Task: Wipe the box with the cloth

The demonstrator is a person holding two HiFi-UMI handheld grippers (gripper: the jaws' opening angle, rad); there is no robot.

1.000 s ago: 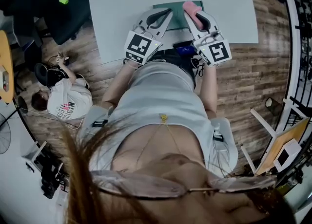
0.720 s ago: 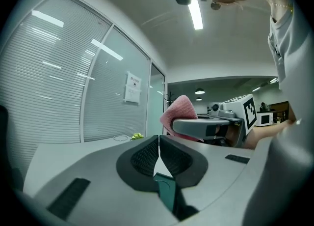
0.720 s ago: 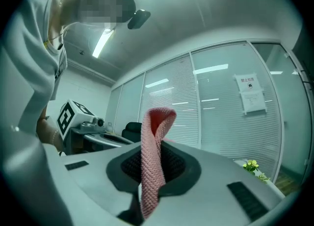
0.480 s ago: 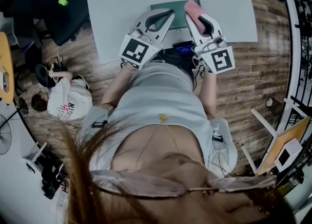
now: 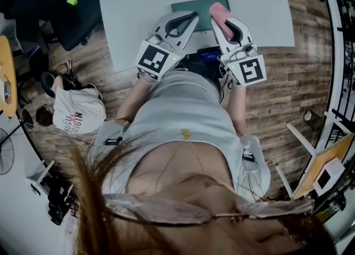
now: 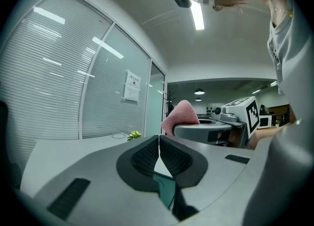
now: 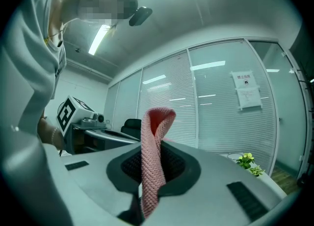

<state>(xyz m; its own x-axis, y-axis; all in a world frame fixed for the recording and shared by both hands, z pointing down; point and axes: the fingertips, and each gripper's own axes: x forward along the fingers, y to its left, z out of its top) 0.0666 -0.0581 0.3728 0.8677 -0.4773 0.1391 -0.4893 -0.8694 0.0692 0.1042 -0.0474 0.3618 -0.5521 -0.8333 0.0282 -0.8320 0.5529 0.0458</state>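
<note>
A flat dark green box lies on the white table near its front edge. My left gripper hovers over the box's left part, jaws shut with nothing between them. A sliver of the green box shows below those jaws. My right gripper is shut on a folded pink knitted cloth, which sticks up and out past the jaw tips. From the left gripper view the pink cloth stands beside it to the right. Both grippers point roughly level over the table.
A black office chair stands left of the table. A person in a white shirt crouches on the wooden floor at left. White frames and a board lean at right. A small green plant sits on the table's far part.
Both grippers have lifted slightly and edged a little farther over the table with the cloth still clamped. The crouching person at left has shifted posture.
</note>
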